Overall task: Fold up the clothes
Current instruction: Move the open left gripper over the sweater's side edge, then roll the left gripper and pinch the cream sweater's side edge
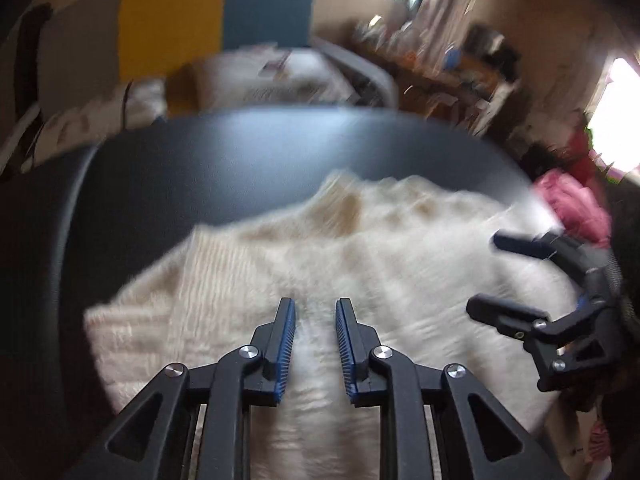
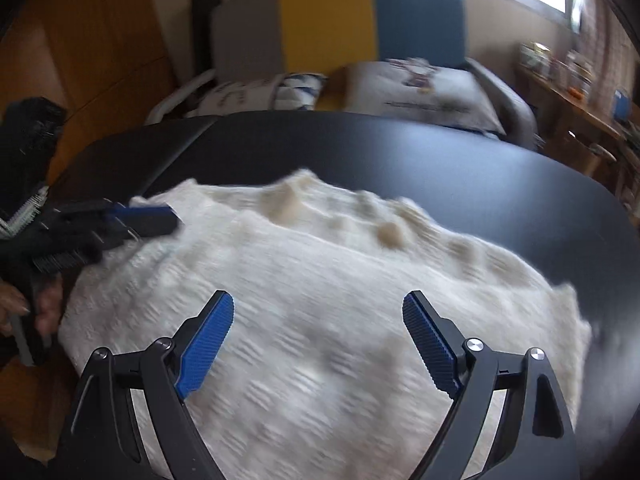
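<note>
A cream knitted sweater (image 2: 320, 300) lies spread over the near edge of the black table (image 2: 480, 168). The left gripper (image 1: 315, 308) hovers over it with jaws narrowly apart, empty. The right gripper (image 2: 318, 312) gapes wide above the knit, holding nothing.

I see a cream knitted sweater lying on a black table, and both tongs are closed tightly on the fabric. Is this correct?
Not quite. The cream knitted sweater does lie on the black table, but neither tongs grip it: the right wrist view shows the right tongs spread wide, and the left tongs stand slightly apart with nothing between them.
</note>
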